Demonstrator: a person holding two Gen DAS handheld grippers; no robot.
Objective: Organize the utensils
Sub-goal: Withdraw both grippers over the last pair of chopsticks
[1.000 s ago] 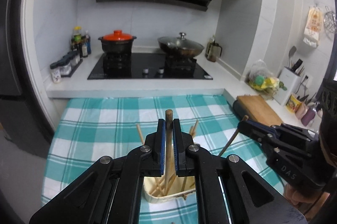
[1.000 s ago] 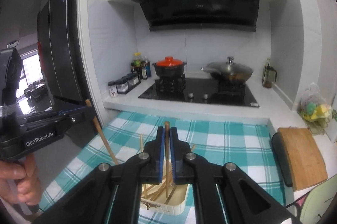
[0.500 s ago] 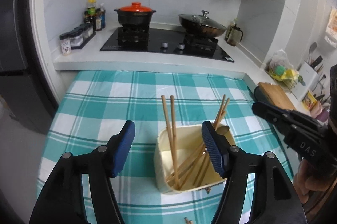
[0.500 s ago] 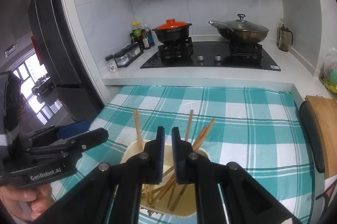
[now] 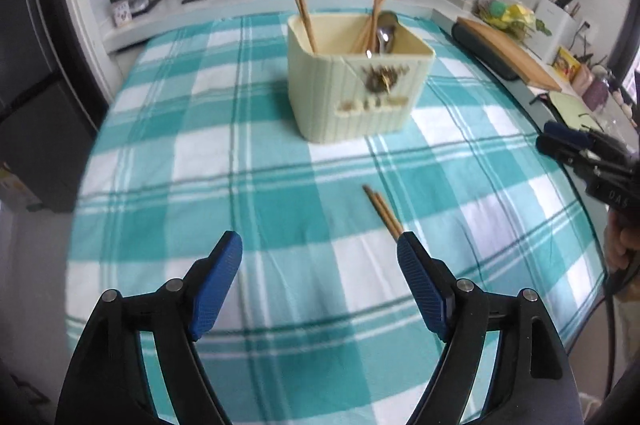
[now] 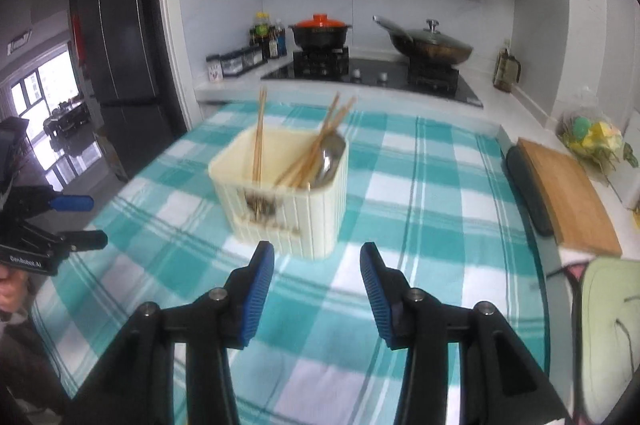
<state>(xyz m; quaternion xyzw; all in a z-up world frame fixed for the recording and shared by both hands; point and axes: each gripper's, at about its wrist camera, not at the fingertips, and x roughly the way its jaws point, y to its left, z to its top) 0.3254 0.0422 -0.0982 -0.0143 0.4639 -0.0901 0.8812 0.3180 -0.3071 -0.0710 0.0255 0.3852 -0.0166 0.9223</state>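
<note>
A cream ribbed utensil holder (image 5: 360, 93) (image 6: 280, 209) stands on the teal checked tablecloth (image 5: 200, 185). Several wooden chopsticks (image 5: 302, 13) (image 6: 259, 141) and a metal spoon (image 5: 382, 33) (image 6: 330, 157) stand in it. A pair of chopsticks (image 5: 382, 211) lies on the cloth in front of the holder, its near end by my left gripper's right finger. My left gripper (image 5: 320, 253) is open and empty, low over the cloth. My right gripper (image 6: 318, 261) is open and empty just in front of the holder; it also shows at the right edge of the left wrist view (image 5: 576, 145).
Behind the table is a counter with a hob (image 6: 372, 73), an orange-lidded pot (image 6: 320, 31), a lidded wok (image 6: 430, 43) and spice jars (image 6: 236, 61). A wooden cutting board (image 6: 568, 193) lies to the right. A dark fridge (image 6: 116, 65) stands at the left.
Both grippers pulled back and down from above the holder. The right gripper went from shut to open. The left gripper stayed open. The pair of chopsticks on the cloth came into view.
</note>
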